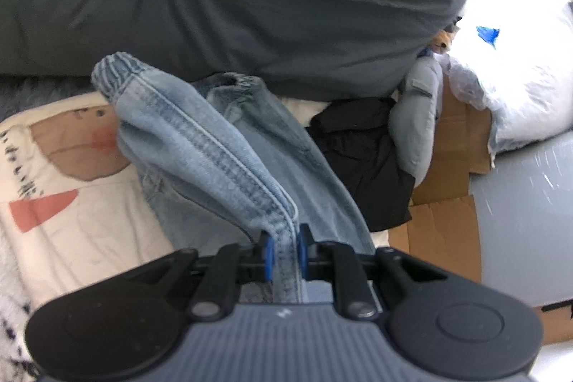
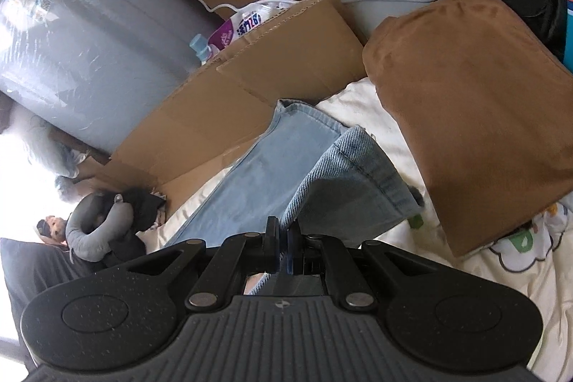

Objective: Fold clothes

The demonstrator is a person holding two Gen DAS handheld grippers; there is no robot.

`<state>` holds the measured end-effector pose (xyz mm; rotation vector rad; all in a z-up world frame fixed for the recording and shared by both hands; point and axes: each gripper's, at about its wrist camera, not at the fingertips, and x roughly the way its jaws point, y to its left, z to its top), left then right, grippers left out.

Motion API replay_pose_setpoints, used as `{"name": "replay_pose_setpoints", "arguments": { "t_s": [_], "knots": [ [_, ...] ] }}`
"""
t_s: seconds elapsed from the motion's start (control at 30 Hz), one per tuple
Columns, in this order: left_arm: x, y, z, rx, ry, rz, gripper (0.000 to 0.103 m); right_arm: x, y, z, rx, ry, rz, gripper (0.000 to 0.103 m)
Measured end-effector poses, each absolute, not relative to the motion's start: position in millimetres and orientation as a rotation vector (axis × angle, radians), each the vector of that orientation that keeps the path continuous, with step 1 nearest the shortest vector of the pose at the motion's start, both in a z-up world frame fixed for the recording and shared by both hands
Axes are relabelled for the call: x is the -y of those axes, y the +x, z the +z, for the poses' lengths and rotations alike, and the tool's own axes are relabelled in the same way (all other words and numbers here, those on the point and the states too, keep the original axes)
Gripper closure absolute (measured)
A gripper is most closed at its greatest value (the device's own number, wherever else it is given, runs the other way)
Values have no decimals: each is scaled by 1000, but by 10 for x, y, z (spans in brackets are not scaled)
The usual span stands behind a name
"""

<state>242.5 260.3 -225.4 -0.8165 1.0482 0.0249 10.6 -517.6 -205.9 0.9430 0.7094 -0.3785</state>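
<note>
Left gripper (image 1: 284, 247): jaws clamped on a thick seamed edge of the jeans (image 1: 215, 145), blue pads (image 1: 268, 247) pressing either side.
Right gripper (image 2: 283, 247): jaws nearly together, pinching the jeans' hem end (image 2: 354, 174).
Jeans position: lifted at both held ends; the rest trailed over the cream bedding (image 2: 376, 102), one leg (image 2: 272, 160) lying flat.
Risk, slip: heavy denim could pull out of the thin right-side pinch if the hands spread.
Risk, snag: the hanging leg might drag the brown folded cloth (image 2: 476, 110) just beside it.
Containers: cardboard box (image 2: 250, 85) beside the bed held a printed refill pouch (image 2: 247, 20) and a pale blue cap (image 2: 200, 45); further contents hidden.
</note>
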Motion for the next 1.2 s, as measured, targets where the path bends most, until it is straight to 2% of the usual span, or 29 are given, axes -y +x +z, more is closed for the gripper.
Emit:
{"name": "replay_pose_setpoints", "arguments": {
  "t_s": [0.63,1.2],
  "knots": [
    [-2401,3076,-2411,-1019,-871,-4,91,5467,1377,-2108,-721,826,-363,101],
    [-2103,3945,-3077,-1062,-841,30,92,5649,2741,-2669,-761,767,-417,101]
  ]
}}
